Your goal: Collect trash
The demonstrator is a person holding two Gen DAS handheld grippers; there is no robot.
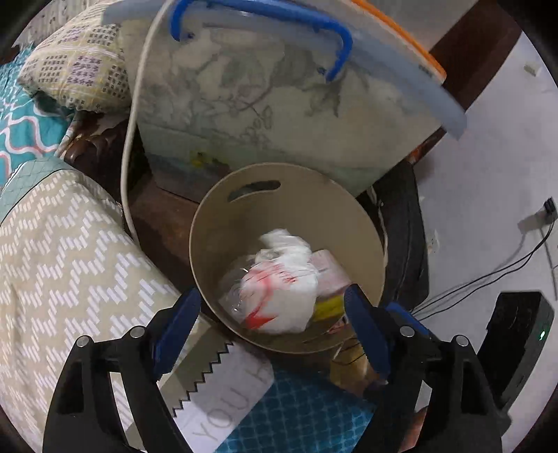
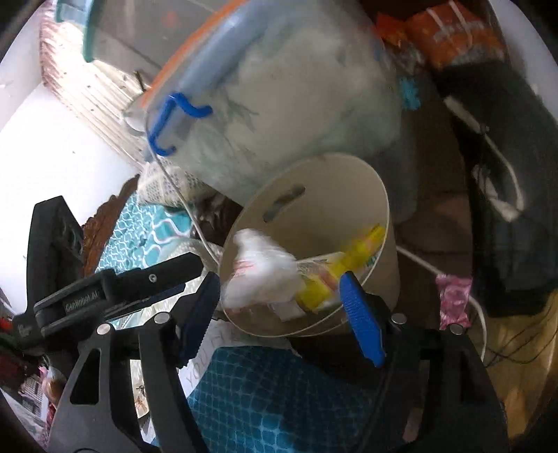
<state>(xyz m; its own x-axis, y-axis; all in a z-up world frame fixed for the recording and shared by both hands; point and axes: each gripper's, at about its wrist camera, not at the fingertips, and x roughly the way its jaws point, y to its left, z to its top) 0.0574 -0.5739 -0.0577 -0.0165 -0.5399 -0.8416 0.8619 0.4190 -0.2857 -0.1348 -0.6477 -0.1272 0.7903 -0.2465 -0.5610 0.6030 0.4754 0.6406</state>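
- A large clear storage bag (image 1: 279, 115) with a blue handle (image 1: 265, 28) and orange edging leans right behind the beige bin (image 1: 223, 223), its lower part touching or just beside the bin's far rim.
- A white cord (image 1: 130, 139) runs down past the left of the storage bag and close to the bin's left wall.
- A patterned pillow (image 1: 76, 73) lies at upper left; a beige zigzag-print quilt (image 1: 62, 251) fills the left side, near the bin.
- In front of the bin lie a white card with a saw-tooth edge (image 1: 223, 393) and a blue patterned cloth (image 1: 300, 411).
- To the right are dark bundled fabric (image 1: 404, 223), thin black cables (image 1: 488, 278) on a pale floor (image 1: 488, 156), and a black box with a green light (image 1: 519, 334).
- From the right wrist, a pink wrapper (image 2: 453, 299) sits right of the bin, and orange packets (image 2: 450, 38) show at the top.
- The bin's mouth is open from above; its sides are hemmed in by quilt, storage bag and dark fabric.
- Inside the bin lie a crumpled white plastic bag with red print (image 1: 279, 289), a yellow packet (image 1: 327, 308) and other wrappers.
- The left tongs (image 1: 272, 313) are spread wide above the bin's near rim, nothing pinched.
- The right tongs (image 2: 279, 296) are likewise spread, nothing pinched; the white bag lies beyond them in the bin.
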